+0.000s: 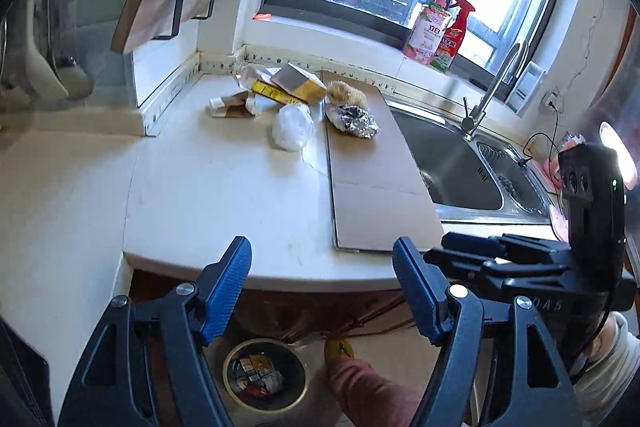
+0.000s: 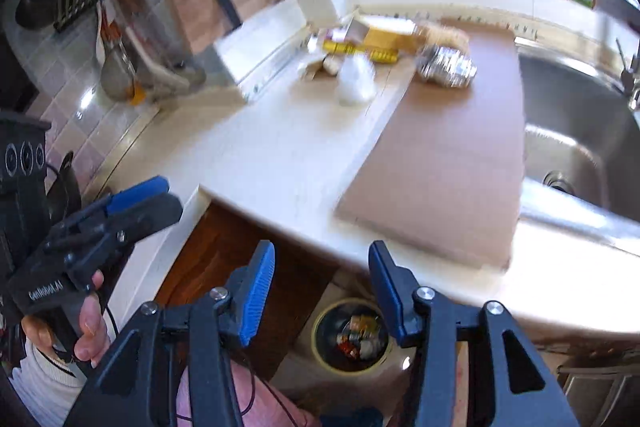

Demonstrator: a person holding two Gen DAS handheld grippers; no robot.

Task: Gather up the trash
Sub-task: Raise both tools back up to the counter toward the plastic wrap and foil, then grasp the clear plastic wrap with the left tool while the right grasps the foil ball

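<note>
Both tongs hang open and empty at the near edge of the worktop (image 1: 240, 187). The left tongs (image 1: 322, 285) face the trash ahead: paper scraps (image 1: 230, 105), yellow box (image 1: 294, 87), white wad (image 1: 293, 127), foil ball (image 1: 354, 119). The right tongs (image 2: 322, 291) look nearer the foil. The bin (image 1: 264, 373) stands below.

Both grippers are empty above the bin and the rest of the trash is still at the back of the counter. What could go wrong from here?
1. The foil ball and the brush-like tuft lie on loose cardboard sheet beside the sink; a nudge might slide the sheet or roll the foil in.
2. The white plastic wad looks soft and may slip from the left gripper.
3. The trash bin sits under the counter edge, so drops could miss.
</note>
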